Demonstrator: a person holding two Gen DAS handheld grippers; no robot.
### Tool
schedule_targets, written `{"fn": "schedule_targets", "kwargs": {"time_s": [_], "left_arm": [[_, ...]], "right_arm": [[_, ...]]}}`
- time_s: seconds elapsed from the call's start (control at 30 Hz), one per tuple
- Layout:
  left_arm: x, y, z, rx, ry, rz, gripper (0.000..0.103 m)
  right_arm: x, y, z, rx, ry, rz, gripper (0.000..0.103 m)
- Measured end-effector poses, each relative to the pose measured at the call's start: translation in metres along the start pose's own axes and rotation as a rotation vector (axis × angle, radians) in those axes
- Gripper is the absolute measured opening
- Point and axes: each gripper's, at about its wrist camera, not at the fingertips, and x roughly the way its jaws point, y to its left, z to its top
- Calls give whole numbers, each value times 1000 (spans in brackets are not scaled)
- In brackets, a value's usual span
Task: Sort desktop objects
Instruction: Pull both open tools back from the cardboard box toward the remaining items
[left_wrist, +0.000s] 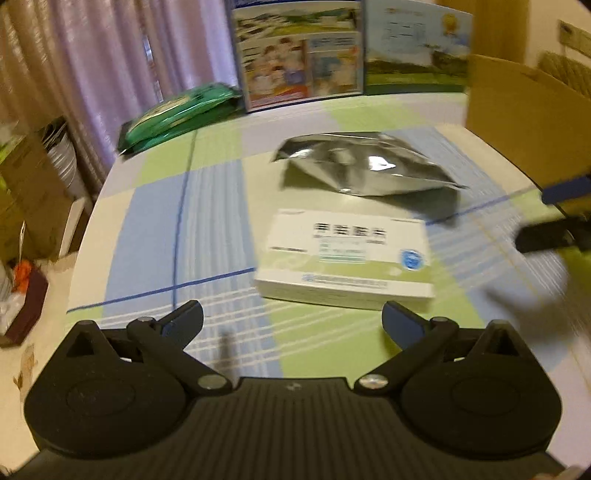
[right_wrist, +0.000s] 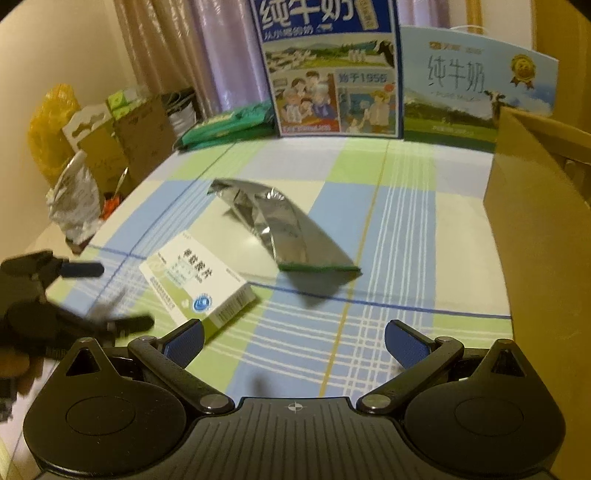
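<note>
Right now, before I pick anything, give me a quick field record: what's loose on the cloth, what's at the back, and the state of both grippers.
surface: checked tablecloth
loose items: white medicine box, lying flat; silver foil pouch just behind it
back edge: two milk cartons; green packet to their left
right side: cardboard box
left gripper: open, empty, facing the medicine box
right gripper: open, empty
</note>
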Motion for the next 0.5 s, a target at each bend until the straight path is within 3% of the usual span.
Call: {"fn": "schedule_targets", "kwargs": {"time_s": [0.07, 0.17, 0.27, 0.5], "left_arm": [[2, 6, 1, -5, -22, -50, 101], [0, 4, 3, 102, -86, -145, 101], [4, 3, 6, 160, -96, -170, 101], [22, 13, 4, 160, -55, -222, 101]], "right_arm": [[3, 2, -1, -18, 2, -9, 101], [7, 2, 0, -9, 4, 6, 101], [12, 6, 1, -28, 13, 3, 101], [20, 9, 2, -46, 35, -9, 101]]}}
